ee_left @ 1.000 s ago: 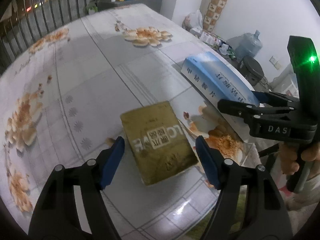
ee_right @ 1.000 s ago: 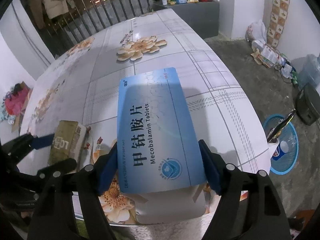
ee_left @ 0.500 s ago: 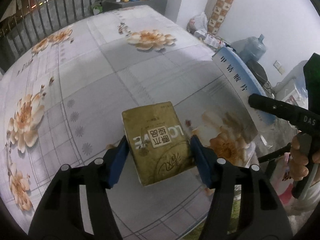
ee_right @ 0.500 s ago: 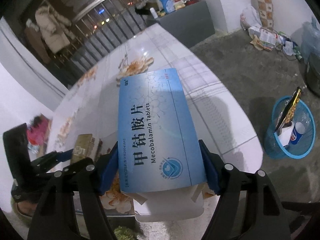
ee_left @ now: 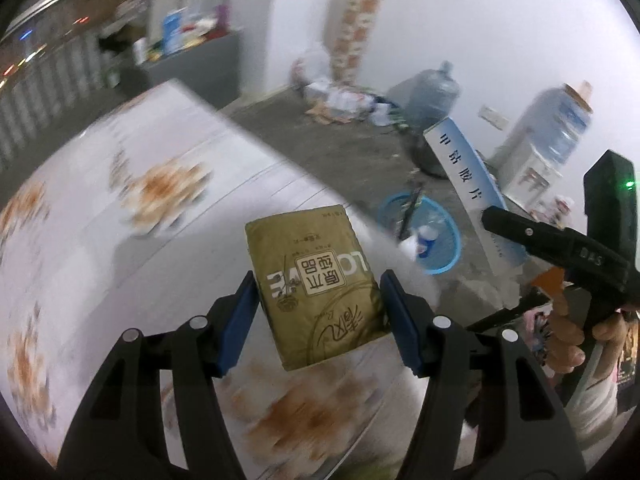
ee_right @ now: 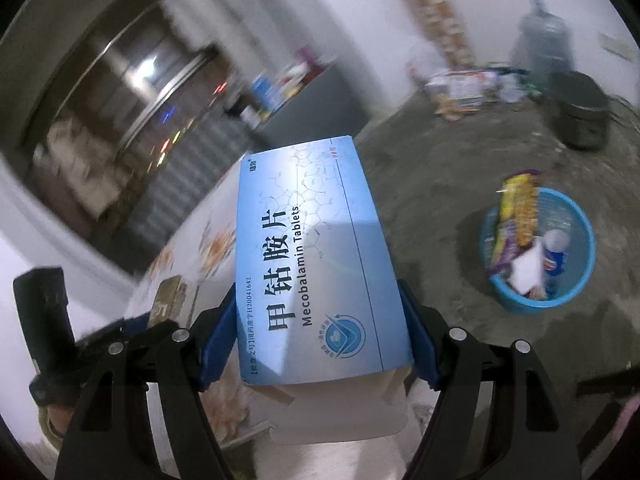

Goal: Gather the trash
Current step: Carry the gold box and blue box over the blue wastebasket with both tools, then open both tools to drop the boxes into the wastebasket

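My left gripper (ee_left: 318,316) is shut on a gold tissue pack (ee_left: 316,280) and holds it in the air above the flowered table (ee_left: 120,216). My right gripper (ee_right: 320,332) is shut on a blue Mecobalamin tablet box (ee_right: 312,264) and holds it up off the table. The box also shows in the left wrist view (ee_left: 468,176), with the right gripper's body to its right. A blue waste basket (ee_right: 540,248) with wrappers and a bottle in it stands on the floor, right of the box; it also shows in the left wrist view (ee_left: 428,236) beyond the table edge.
The table edge (ee_left: 304,176) runs diagonally, with bare concrete floor beyond. Water jugs (ee_left: 432,92), a black pot (ee_right: 580,116), scattered litter and a stack of boxes stand along the far wall. A grey counter (ee_left: 192,64) with bottles stands behind the table.
Both grippers have lifted their items off the table and swung right toward the floor side. The blue basket has come into fuller view. The frames are blurred from the motion.
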### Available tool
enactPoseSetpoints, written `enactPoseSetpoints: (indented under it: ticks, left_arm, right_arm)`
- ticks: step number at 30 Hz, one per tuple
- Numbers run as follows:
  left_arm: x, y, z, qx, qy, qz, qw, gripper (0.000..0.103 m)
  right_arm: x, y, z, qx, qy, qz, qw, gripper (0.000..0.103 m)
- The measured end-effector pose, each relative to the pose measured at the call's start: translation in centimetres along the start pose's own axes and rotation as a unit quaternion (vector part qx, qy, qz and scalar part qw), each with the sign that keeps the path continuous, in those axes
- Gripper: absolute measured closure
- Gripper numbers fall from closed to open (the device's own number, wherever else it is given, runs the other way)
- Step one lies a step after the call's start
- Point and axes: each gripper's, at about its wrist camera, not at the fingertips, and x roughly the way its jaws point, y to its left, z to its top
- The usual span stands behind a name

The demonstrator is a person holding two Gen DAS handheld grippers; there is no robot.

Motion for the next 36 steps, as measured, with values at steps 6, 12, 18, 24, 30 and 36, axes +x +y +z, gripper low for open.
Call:
enactPoseSetpoints:
  ticks: [6, 12, 18, 24, 30, 36]
  left_arm:
    - [5.0, -6.4, 4.5, 0.057, 0.018, -0.057, 0.9965, 0.045]
    - [13.0, -13.1, 7.8, 0.101, 0.073, -0.115, 0.9855, 0.045]
    - [22.0, -18.5, 10.4, 0.131, 0.129, -0.142, 0.9727, 0.045]
    - [29.0, -22.9, 13.3, 0.155, 0.131, -0.158, 0.9663, 0.029]
    - [33.4, -22.9, 14.0, 0.122, 0.135, -0.122, 0.9756, 0.024]
    - [30.4, -20.7, 13.9, 0.122, 0.117, -0.134, 0.9765, 0.024]
  right_arm:
    - [-2.1, -9.1, 0.8, 0.152, -0.057, -0.058, 0.985, 0.031]
    - [-0.3, -18.9, -1.9, 0.325, -0.052, -0.105, 0.938, 0.031]
    - [2.9, -24.7, -3.5, 0.428, -0.046, -0.124, 0.894, 0.031]
    - [6.7, -30.3, -2.1, 0.494, -0.081, -0.139, 0.855, 0.027]
    - [13.3, -34.9, -4.4, 0.534, -0.01, -0.163, 0.83, 0.017]
    - [14.0, -34.1, -6.1, 0.524, -0.009, -0.149, 0.838, 0.017]
